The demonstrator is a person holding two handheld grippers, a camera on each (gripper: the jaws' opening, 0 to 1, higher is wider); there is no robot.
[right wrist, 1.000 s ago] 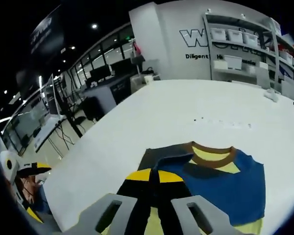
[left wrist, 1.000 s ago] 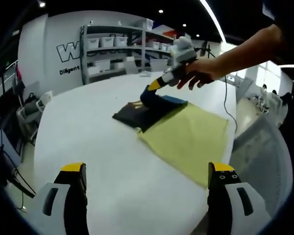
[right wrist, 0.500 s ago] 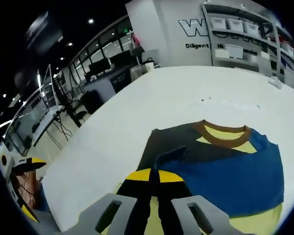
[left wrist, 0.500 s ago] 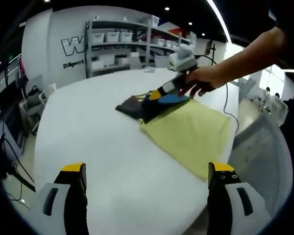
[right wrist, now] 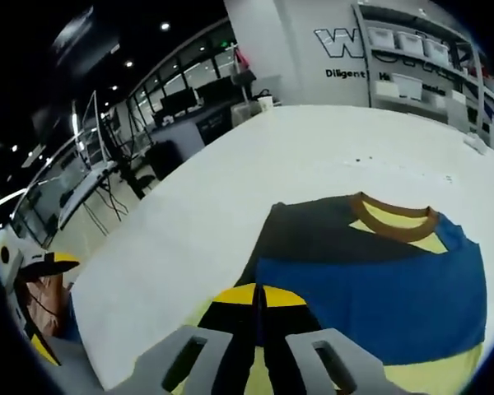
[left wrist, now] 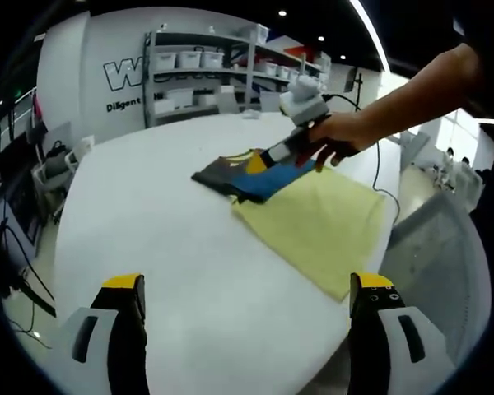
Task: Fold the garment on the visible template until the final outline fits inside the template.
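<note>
Two grippers: left gripper [left wrist: 245, 309] with jaws spread wide, yellow tips well apart, nothing between them, hovering above the table; right gripper [right wrist: 260, 295] with yellow-tipped jaws pressed together, low over the near edge of the garment; whether cloth is pinched between them cannot be told.
Right gripper, seen from the left gripper view [left wrist: 286, 148]: held in a person's hand [left wrist: 339, 136], tip down at the garment.
One garment: T-shirt [right wrist: 370, 280], blue, dark grey and yellow with a brown collar; lies flat and partly folded, collar away from the right gripper.
One template: yellow-green cloth sheet [left wrist: 317, 226], flat on the table; the T-shirt lies on its far end and overhangs it onto the table.
One table: large, white, rounded top [left wrist: 156, 239]; a cable [left wrist: 377, 169] runs across its far right side.
Room: open workshop, white walls, ceiling spot lights and a strip light.
Shelving: one metal rack [left wrist: 193, 78] against the wall, white bins on several levels.
Desks: rows with monitors [right wrist: 177, 103] in the right gripper view.
Writing: large outlined "W" on the wall [right wrist: 333, 39], rest cut off; beneath it a line beginning "Diligent" [right wrist: 344, 74].
</note>
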